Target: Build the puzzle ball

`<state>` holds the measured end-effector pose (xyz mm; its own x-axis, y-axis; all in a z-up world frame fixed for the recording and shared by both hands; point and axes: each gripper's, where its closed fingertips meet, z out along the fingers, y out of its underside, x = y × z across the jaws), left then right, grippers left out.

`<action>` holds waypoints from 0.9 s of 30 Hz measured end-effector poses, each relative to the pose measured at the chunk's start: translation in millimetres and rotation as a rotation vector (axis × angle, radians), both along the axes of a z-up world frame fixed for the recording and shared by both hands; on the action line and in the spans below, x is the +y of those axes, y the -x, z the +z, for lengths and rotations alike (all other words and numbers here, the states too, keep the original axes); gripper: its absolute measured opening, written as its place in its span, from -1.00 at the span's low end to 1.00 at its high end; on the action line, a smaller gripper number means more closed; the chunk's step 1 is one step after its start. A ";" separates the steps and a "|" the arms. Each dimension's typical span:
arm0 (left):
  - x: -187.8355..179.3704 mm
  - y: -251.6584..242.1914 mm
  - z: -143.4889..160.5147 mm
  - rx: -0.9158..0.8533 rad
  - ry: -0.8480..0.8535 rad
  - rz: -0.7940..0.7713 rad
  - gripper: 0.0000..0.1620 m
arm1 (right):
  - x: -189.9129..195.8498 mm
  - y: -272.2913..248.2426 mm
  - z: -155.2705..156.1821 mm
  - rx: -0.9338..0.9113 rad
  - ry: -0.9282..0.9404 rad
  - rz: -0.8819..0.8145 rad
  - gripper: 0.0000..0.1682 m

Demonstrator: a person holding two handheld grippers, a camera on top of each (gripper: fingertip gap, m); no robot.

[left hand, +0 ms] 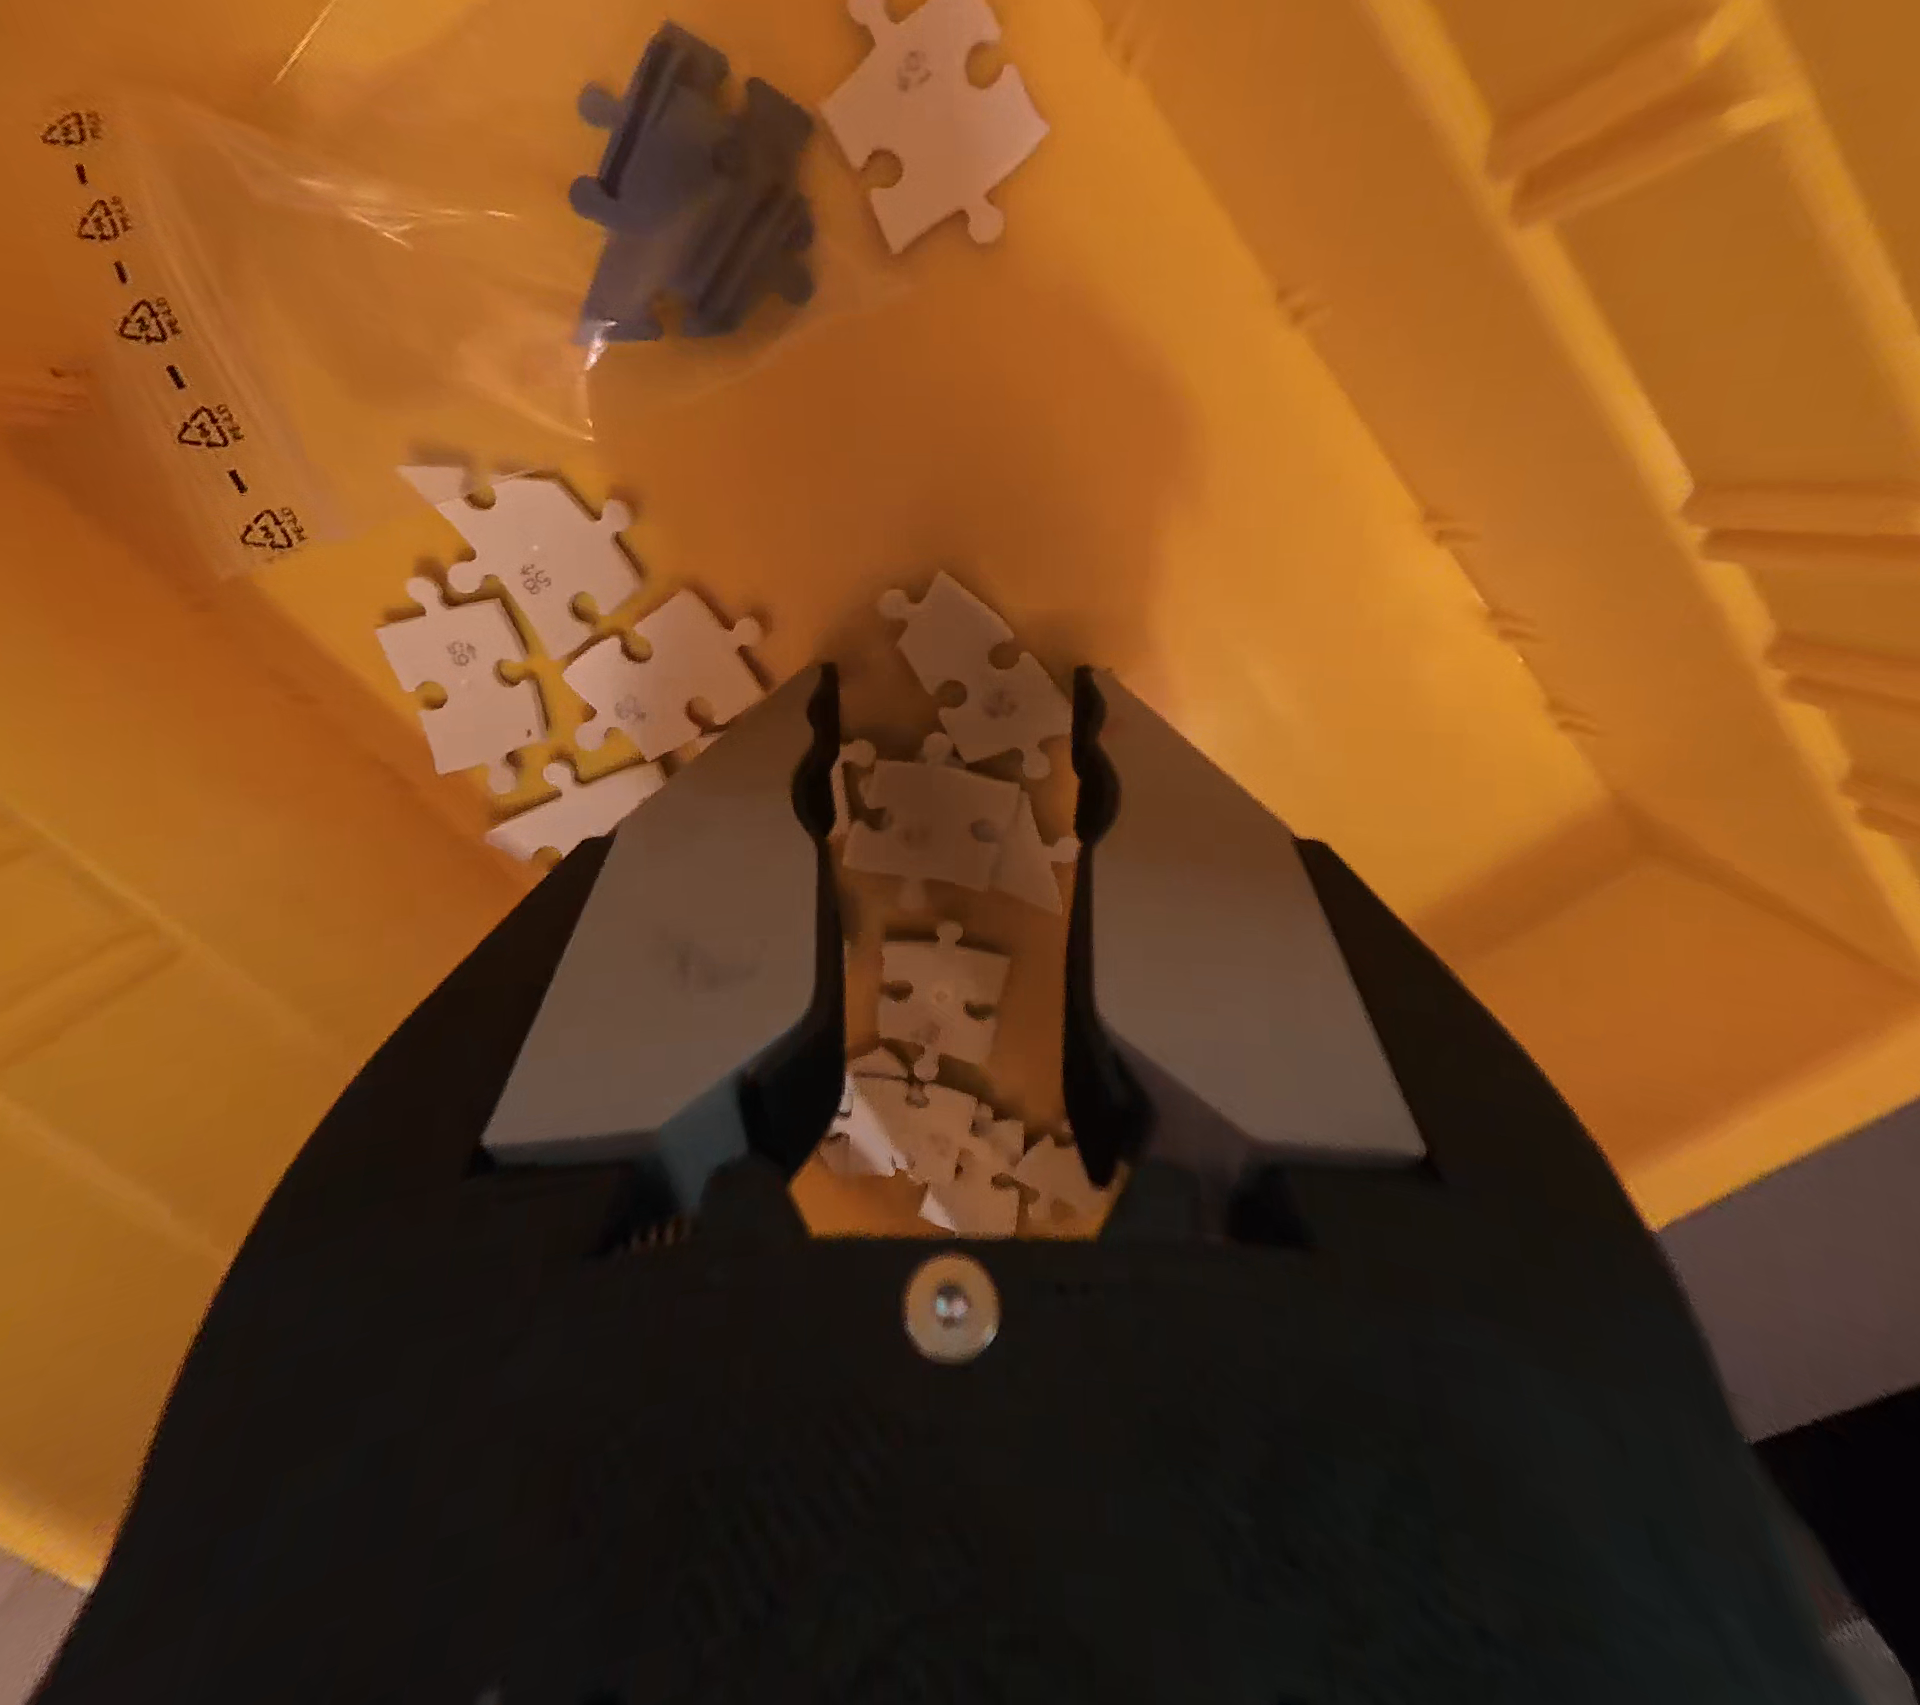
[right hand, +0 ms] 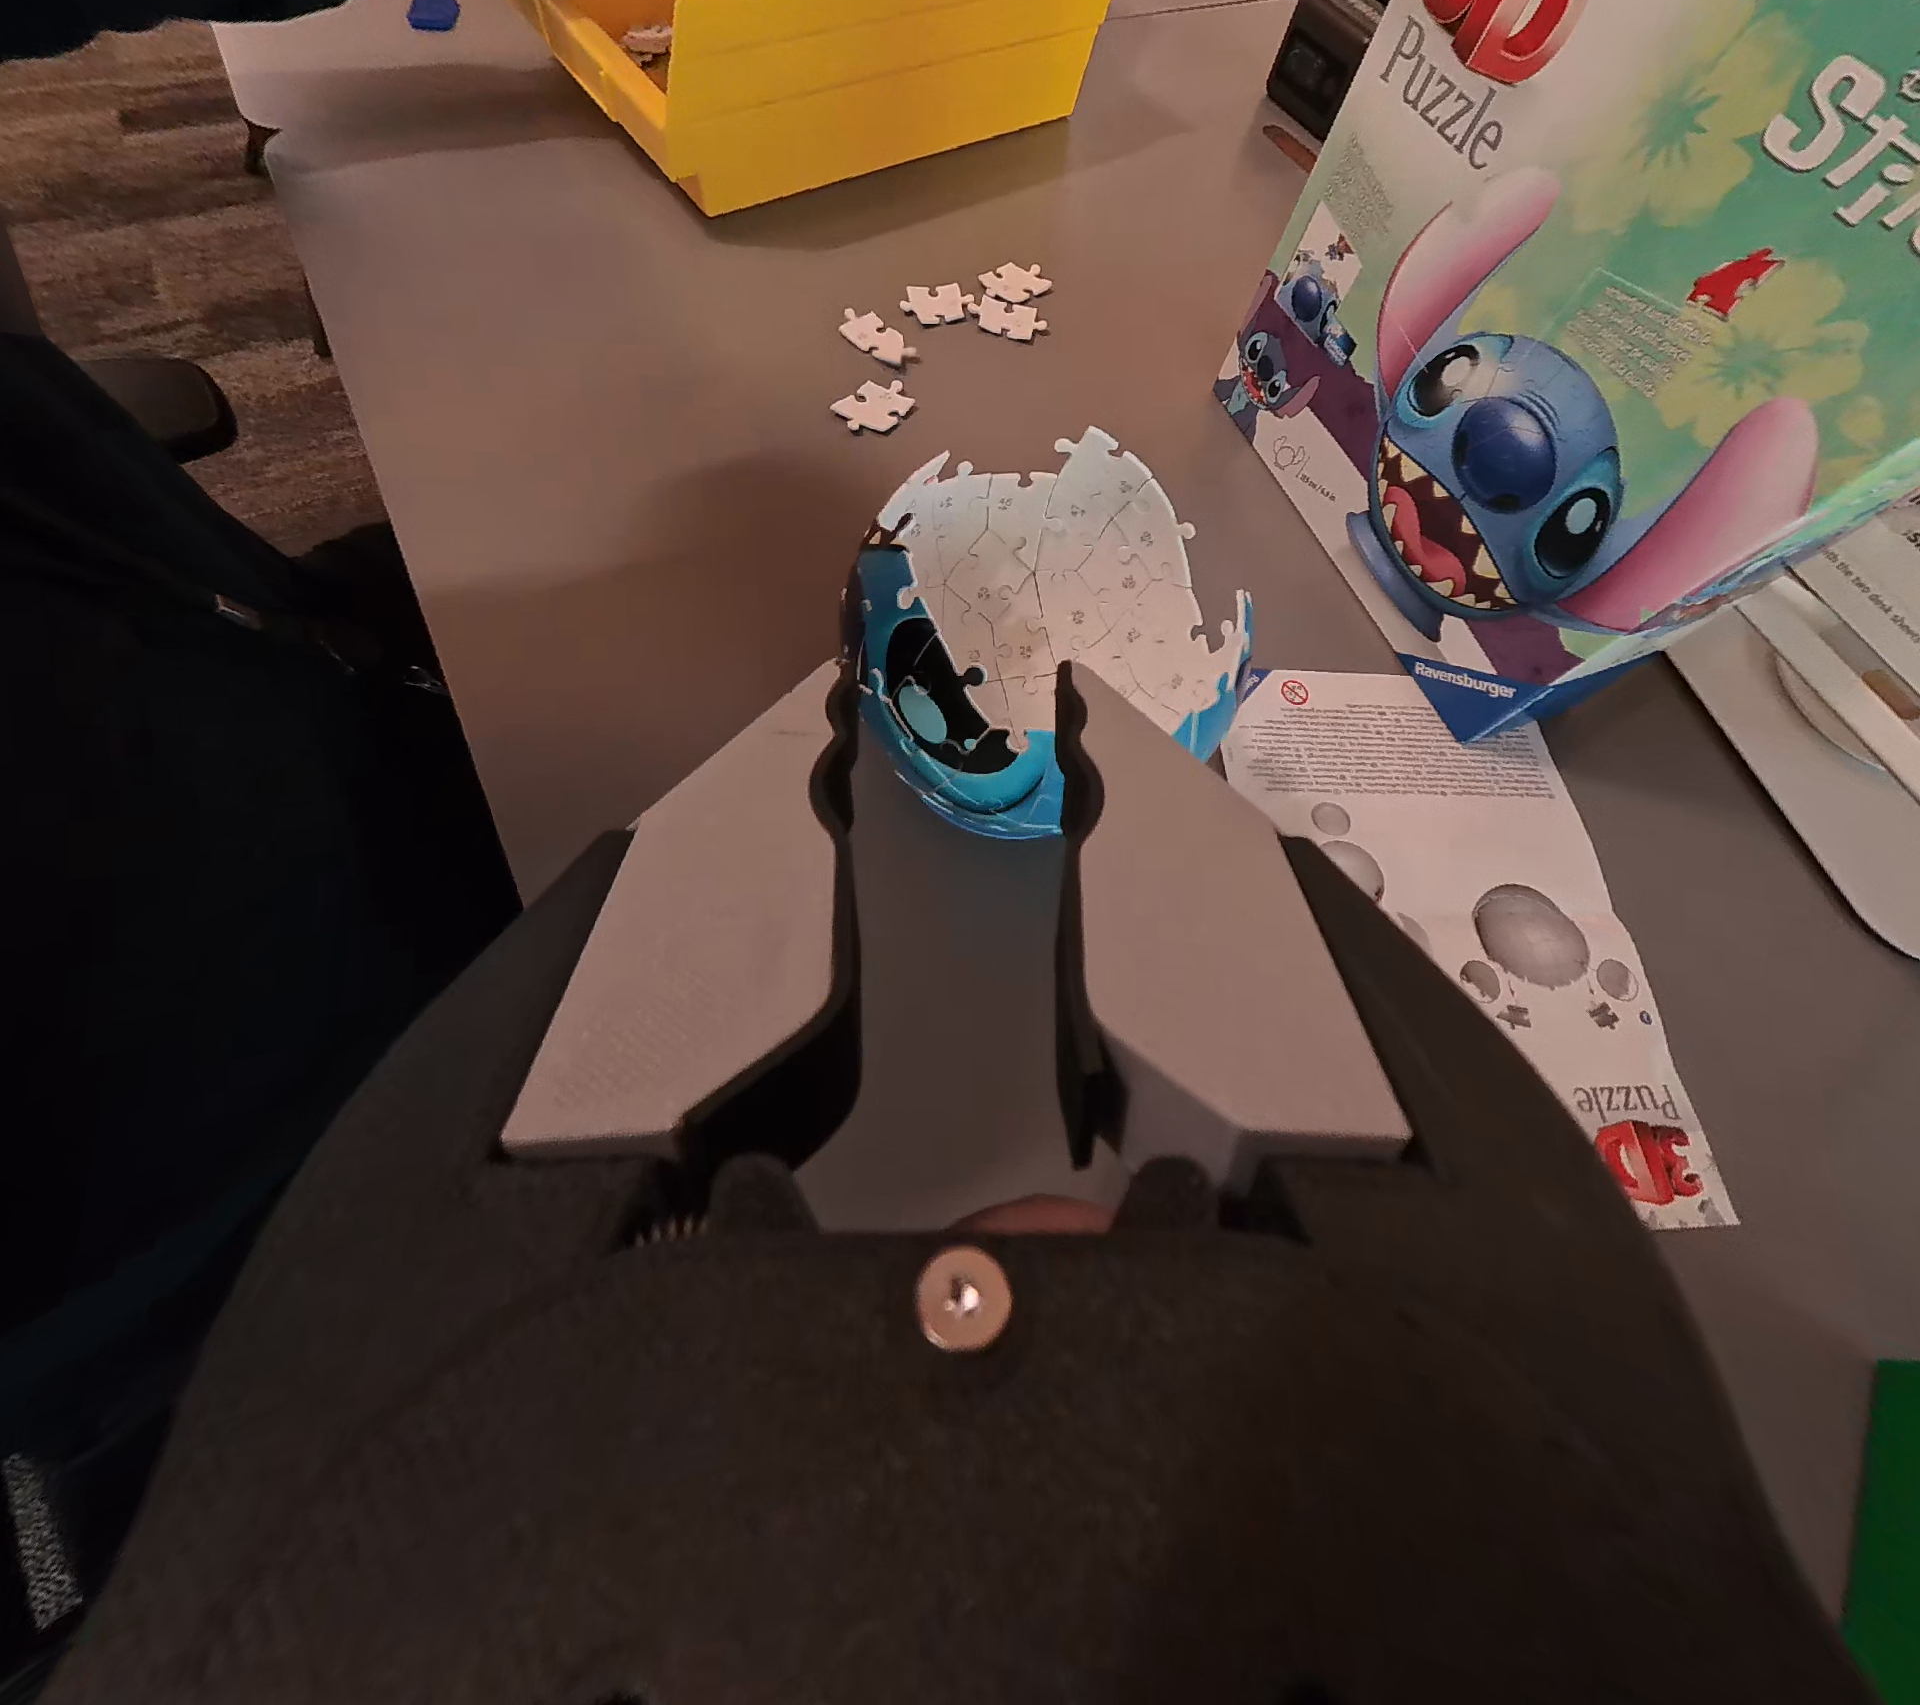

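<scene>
With both grippers' jaws apart and empty, the left gripper hovers over thin, light pieces in the yellow bin, best pinched by edges, while the right gripper faces the fragile half-built ball on the counter.

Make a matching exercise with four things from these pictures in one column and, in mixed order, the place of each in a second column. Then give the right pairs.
Things
1. left gripper
2. half-built puzzle ball
3. five loose white pieces
4. dark pieces in a clear bag

Places
A. on the grey table, between bin and ball
B. on the floor of the yellow bin, beside a single white piece
C. reaching down into the bin, over white pieces
D. on the table just past the right gripper

Pairs: 1-C, 2-D, 3-A, 4-B
</scene>
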<state>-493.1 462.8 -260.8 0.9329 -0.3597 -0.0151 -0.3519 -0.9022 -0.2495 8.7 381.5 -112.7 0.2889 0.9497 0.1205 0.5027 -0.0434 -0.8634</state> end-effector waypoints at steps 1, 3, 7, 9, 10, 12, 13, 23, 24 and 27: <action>-0.5 -0.2 0.1 -0.001 -0.002 0.000 -0.49 | -0.5 -0.8 0.6 0.005 -0.001 0.000 -0.59; -4.1 0.4 0.5 0.019 0.008 -0.020 -0.74 | -1.3 -1.8 1.5 0.015 -0.001 0.001 -0.59; -6.6 -3.3 1.3 0.032 -0.003 -0.057 -0.74 | -1.7 -2.9 -0.7 0.023 0.003 0.005 -0.59; -7.2 -6.1 5.1 0.042 -0.021 -0.072 -0.75 | -0.9 -3.3 -2.6 0.024 0.009 0.004 -0.59; -6.6 -7.5 10.2 0.049 -0.040 -0.078 -0.75 | -0.1 -3.6 -3.5 0.025 0.013 0.004 -0.59; -3.7 -12.1 28.7 0.056 -0.103 -0.084 -0.75 | 4.3 -5.8 -5.1 0.021 0.011 -0.011 -0.59; -1.8 -16.2 42.3 0.055 -0.148 -0.091 -0.75 | 7.9 -8.1 -5.8 0.020 0.007 -0.025 -0.59; -57.9 -198.9 131.1 -0.021 -0.380 -0.519 -0.75 | 71.6 -53.7 -50.4 0.014 -0.020 -0.333 -0.58; -66.6 -215.2 116.0 -0.001 -0.352 -0.567 -0.75 | 75.6 -59.0 -54.4 0.004 -0.023 -0.358 -0.59; -73.9 -236.0 64.6 0.091 -0.297 -0.612 -0.74 | 83.5 -73.0 -53.3 -0.006 -0.049 -0.423 -0.57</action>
